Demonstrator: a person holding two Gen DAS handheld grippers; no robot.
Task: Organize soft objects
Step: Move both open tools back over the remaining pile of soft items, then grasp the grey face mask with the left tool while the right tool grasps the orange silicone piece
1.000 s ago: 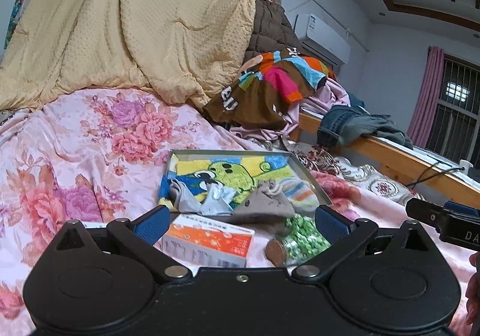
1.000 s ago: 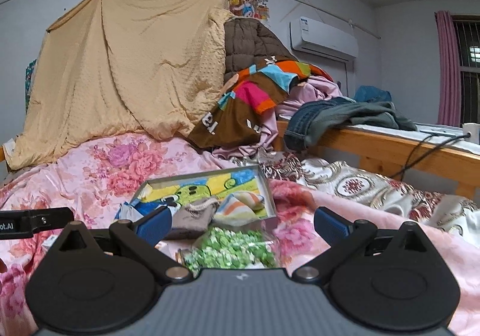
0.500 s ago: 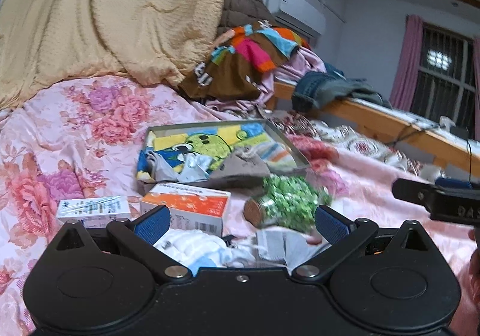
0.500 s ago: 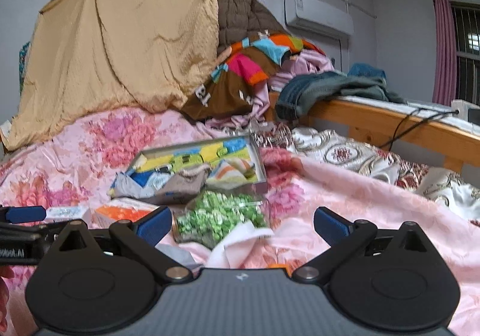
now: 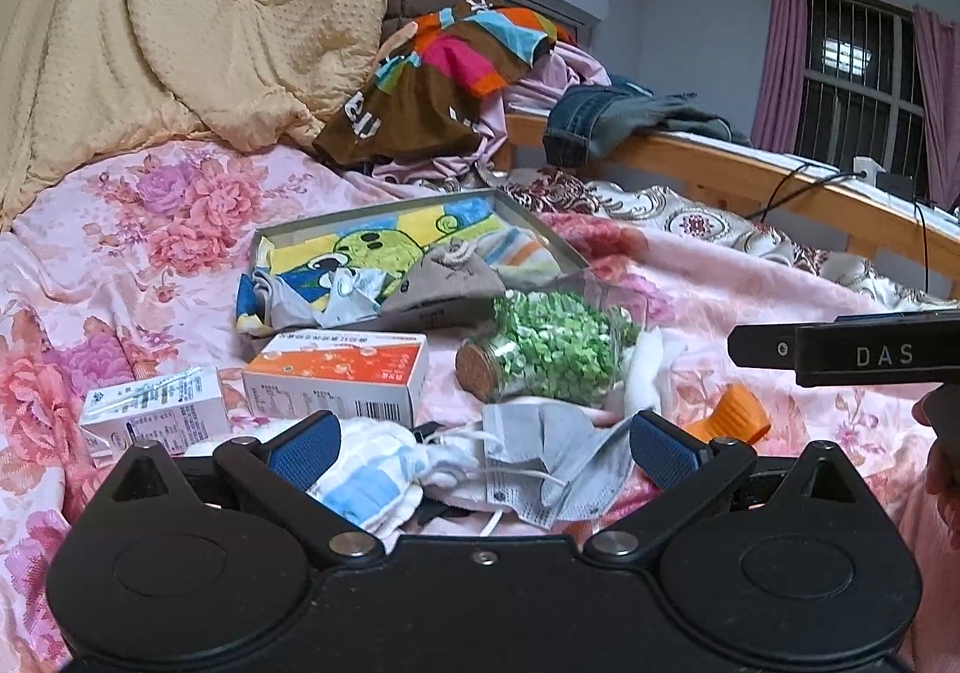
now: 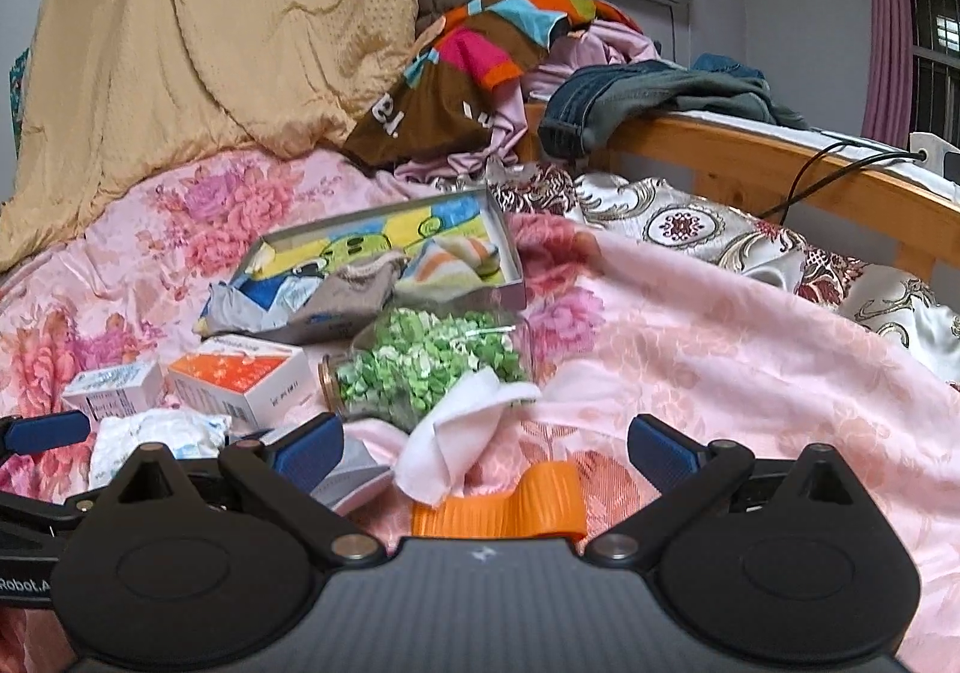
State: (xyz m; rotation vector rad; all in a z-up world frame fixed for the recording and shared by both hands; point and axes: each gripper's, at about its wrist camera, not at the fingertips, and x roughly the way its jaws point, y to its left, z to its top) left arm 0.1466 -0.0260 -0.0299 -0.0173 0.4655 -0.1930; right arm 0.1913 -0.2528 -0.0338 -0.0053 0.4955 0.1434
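Our left claw (image 5: 483, 448) hangs spread wide and empty with the gray mask (image 5: 543, 454) lying crosswise just ahead between its fingers, nearer than our equally spread right claw (image 6: 483, 451).

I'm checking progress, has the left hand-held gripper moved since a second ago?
Yes. The left hand-held gripper pulled back toward the person: the tray sits farther off, and a face mask now lies between its fingers.

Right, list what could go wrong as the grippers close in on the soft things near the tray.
1. The grey face mask overlaps the white-and-blue cloth bundle between the open left gripper; one pinch may drag both.
2. The cork-stoppered jar of green pieces lies on its side touching the white cloth; tugging the cloth may roll it.
3. The open right gripper sits over an orange ribbed clip, not a soft item.
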